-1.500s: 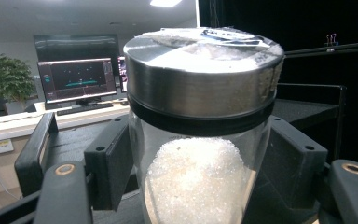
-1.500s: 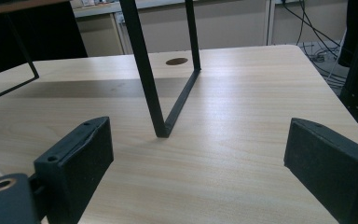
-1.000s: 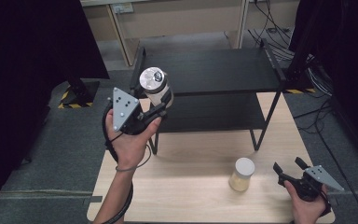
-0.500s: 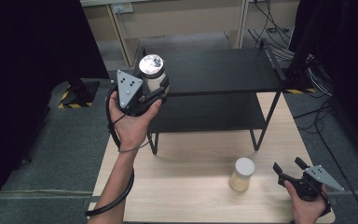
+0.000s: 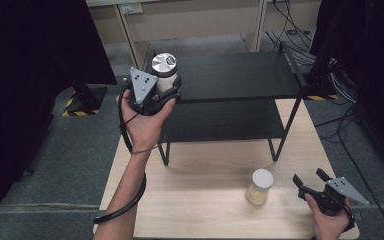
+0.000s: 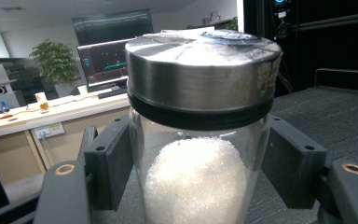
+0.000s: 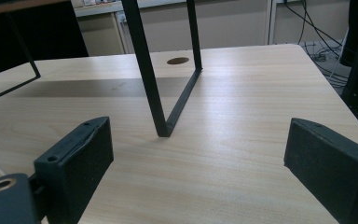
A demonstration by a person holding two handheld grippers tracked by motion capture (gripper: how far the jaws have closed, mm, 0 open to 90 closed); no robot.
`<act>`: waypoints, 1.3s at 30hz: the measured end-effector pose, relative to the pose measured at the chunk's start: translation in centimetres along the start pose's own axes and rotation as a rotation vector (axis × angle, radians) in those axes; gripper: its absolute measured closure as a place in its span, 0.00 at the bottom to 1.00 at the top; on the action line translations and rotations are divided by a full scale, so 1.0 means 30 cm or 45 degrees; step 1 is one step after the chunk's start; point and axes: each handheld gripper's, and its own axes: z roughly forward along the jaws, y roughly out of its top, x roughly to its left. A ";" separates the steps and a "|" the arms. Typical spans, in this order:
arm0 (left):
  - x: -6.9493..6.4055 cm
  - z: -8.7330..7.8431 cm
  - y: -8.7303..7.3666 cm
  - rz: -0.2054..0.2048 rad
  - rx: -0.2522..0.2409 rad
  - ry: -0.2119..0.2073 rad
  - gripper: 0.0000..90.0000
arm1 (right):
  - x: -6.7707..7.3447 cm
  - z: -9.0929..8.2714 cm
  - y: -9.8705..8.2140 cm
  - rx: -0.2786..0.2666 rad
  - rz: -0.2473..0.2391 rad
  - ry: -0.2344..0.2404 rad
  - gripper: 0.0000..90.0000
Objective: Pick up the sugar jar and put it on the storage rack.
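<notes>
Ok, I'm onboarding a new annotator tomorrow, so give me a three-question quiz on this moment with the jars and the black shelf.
1. True or false: the left gripper holds the jar with the metal lid at the top shelf.
2. Multiple choice: the right gripper has its jaws A) shut on the white-lidded jar, B) open and empty, C) shut on a shelf leg.
3. Fill in: the white-lidded jar stands on the wooden ____.

Key: 1 true; 2 B; 3 table.
</notes>
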 end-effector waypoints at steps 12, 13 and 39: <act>0.017 0.043 -0.021 -0.087 -0.016 0.001 0.34 | 0.001 0.000 0.000 0.001 -0.001 0.003 0.09; 0.019 0.045 -0.022 -0.096 -0.016 -0.001 0.34 | 0.001 0.000 0.000 0.001 -0.001 0.003 0.09; 0.055 0.052 -0.039 -0.154 -0.049 -0.038 0.16 | 0.002 0.002 0.003 0.006 -0.003 0.006 0.09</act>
